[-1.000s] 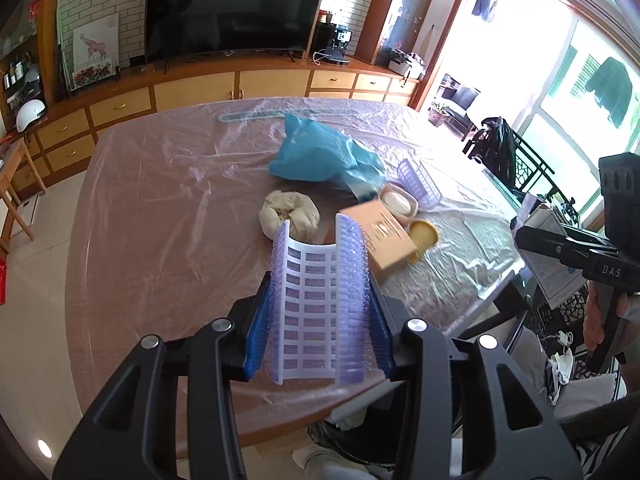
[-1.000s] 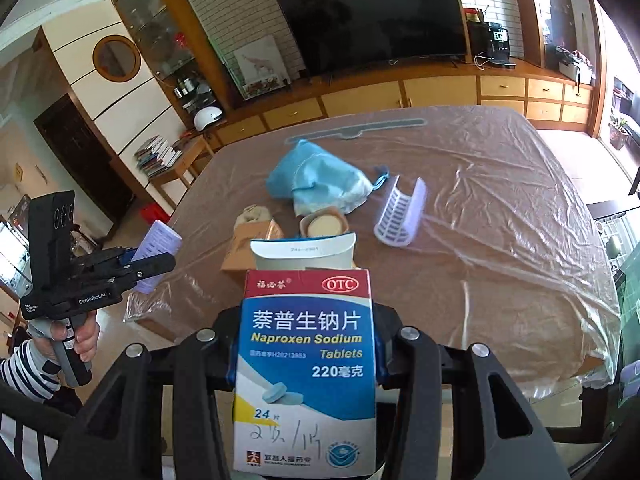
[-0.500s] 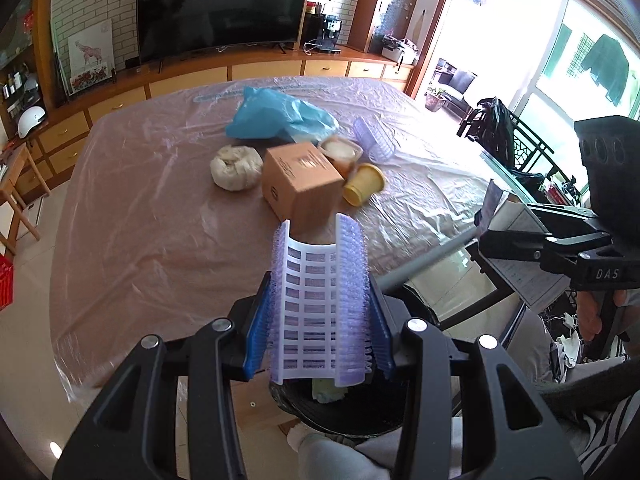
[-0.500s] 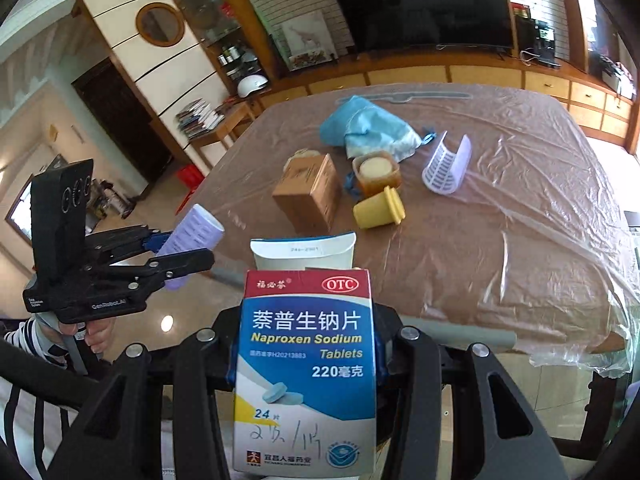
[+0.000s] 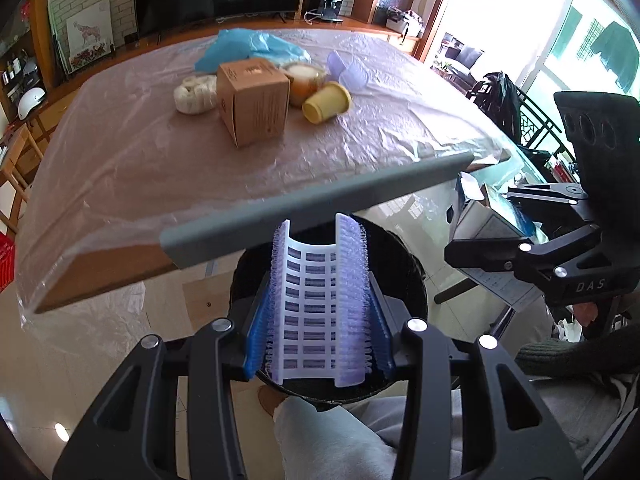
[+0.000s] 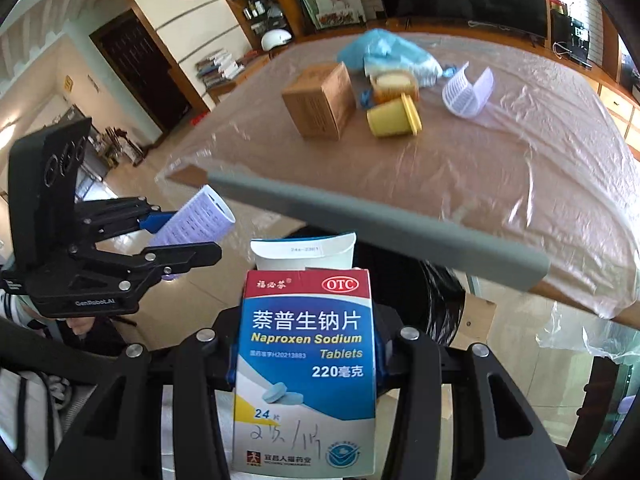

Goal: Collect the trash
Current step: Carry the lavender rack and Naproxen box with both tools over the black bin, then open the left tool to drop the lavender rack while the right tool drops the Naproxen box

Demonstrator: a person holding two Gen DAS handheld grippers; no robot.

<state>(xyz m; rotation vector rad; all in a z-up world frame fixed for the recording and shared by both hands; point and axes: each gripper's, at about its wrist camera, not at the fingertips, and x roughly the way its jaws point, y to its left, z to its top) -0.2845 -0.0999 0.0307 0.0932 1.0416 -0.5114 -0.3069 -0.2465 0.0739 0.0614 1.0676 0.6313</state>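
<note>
The left gripper (image 5: 319, 312) clamps a curved, slotted white-lilac bristle pad (image 5: 319, 304) over a black bin (image 5: 404, 276); the right gripper (image 6: 306, 360) grips a blue-and-white pill box (image 6: 306, 364) – flap open – beside it. Beyond, the plastic-covered table (image 5: 140, 152) bears a carton (image 5: 253, 101) and yellow cup (image 5: 326, 102).

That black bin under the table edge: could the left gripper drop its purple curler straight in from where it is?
Probably yes. The left gripper is shut on the purple curler directly above the black bin, whose open mouth shows nothing covering it. The grey table edge strip sits just ahead, not between.
</note>
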